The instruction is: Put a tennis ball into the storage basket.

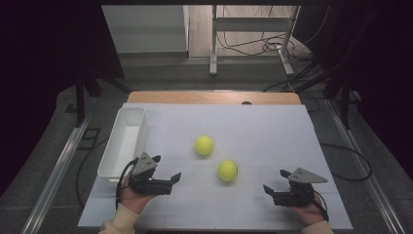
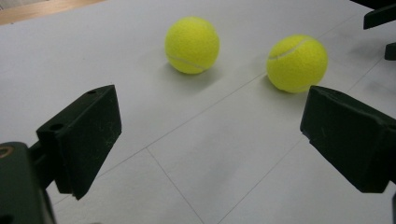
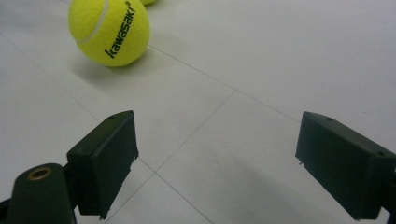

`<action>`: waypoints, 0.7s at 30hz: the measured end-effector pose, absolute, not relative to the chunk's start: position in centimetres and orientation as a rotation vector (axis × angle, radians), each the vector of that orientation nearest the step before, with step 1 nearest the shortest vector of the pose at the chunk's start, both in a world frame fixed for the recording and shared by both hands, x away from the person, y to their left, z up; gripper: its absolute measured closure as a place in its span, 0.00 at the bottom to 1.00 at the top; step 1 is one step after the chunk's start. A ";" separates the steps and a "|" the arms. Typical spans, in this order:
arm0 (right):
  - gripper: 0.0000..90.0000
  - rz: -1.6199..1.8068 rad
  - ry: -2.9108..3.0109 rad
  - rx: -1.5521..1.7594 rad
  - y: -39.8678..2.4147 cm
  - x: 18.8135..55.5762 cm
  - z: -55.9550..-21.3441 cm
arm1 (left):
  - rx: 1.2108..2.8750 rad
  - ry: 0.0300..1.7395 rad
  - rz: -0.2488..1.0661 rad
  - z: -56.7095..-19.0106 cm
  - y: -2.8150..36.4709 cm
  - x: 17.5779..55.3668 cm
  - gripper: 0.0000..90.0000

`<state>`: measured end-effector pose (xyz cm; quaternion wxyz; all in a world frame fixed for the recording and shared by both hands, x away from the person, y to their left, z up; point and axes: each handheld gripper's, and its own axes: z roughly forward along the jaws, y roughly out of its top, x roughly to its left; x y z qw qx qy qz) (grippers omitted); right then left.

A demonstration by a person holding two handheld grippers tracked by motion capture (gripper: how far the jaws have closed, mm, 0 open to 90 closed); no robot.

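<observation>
High view shows the left gripper (image 1: 168, 179) at about 7 o'clock on the white table (image 1: 272, 131), with its jaws apart and holding nothing. The right gripper (image 1: 273, 184) is at about 5 o'clock, also with jaws wide apart and empty. Both point toward the middle of the table.

Between them lie two yellow tennis balls. The nearer ball (image 1: 227, 170) sits a little below the centre, at about 1 o'clock from the left gripper and at about 10 o'clock from the right one. The farther ball (image 1: 203, 145) is near it but apart, at about 11 o'clock from the nearer ball. In the left gripper view both balls are ahead of the open jaws, the farther ball (image 2: 192, 45) at 12 o'clock and the nearer ball (image 2: 297, 63) at 1 o'clock. In the right gripper view the nearer ball (image 3: 109, 31) has dark printed letters.

A white bin (image 1: 122, 141) stands at the 9 o'clock edge, empty, just beyond the left gripper.

I judge the balls are light, with a felt cover that gives good friction, and a little springy. They roll easily, so the jaws should close across the widest middle, not above it
</observation>
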<state>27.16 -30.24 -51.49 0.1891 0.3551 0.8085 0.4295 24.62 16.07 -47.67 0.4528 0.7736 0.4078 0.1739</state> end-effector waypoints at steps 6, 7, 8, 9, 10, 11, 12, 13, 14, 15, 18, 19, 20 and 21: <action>0.15 1.187 2.280 1.006 -30.2 27.3 -51.6 | 1.902 1.003 0.422 -47.2 15.9 25.1 0.07; 0.15 1.186 2.280 1.007 -30.2 27.3 -51.6 | 1.900 1.004 0.420 -47.2 15.9 25.1 0.07; 0.15 1.190 2.280 1.007 -30.2 27.3 -51.6 | 1.901 1.004 0.420 -47.2 15.9 25.2 0.07; 0.15 1.188 2.282 1.009 -30.2 27.3 -51.6 | 1.902 1.005 0.419 -47.2 15.9 25.2 0.07; 0.15 1.187 2.283 1.008 -30.2 27.3 -51.6 | 1.906 1.004 0.418 -47.2 15.9 25.3 0.07; 0.15 1.186 2.283 1.008 -30.2 27.3 -51.6 | 1.908 1.004 0.418 -47.2 15.8 25.3 0.07; 0.15 1.185 2.283 1.009 -30.2 27.3 -51.6 | 1.908 1.006 0.417 -47.2 15.8 25.3 0.07; 0.15 1.185 2.283 1.009 -30.2 27.3 -51.6 | 1.904 1.008 0.414 -47.2 15.8 25.4 0.07; 0.15 1.184 2.282 1.008 -30.2 27.3 -51.6 | 1.902 1.011 0.413 -47.1 15.8 25.5 0.07; 0.15 1.184 2.282 1.008 -30.2 27.3 -51.6 | 1.902 1.011 0.413 -47.1 15.8 25.5 0.07; 0.15 1.178 2.282 1.012 -30.2 27.3 -51.7 | 1.895 1.010 0.405 -46.9 15.7 25.7 0.07; 0.15 1.176 2.282 1.013 -30.2 27.3 -51.7 | 1.891 1.008 0.401 -46.8 15.7 25.8 0.07; 0.15 1.171 2.281 1.015 -30.2 27.3 -51.7 | 1.889 1.006 0.400 -46.7 15.6 25.9 0.07; 0.15 1.170 2.281 1.015 -30.2 27.3 -51.7 | 1.887 1.004 0.397 -46.6 15.6 26.1 0.07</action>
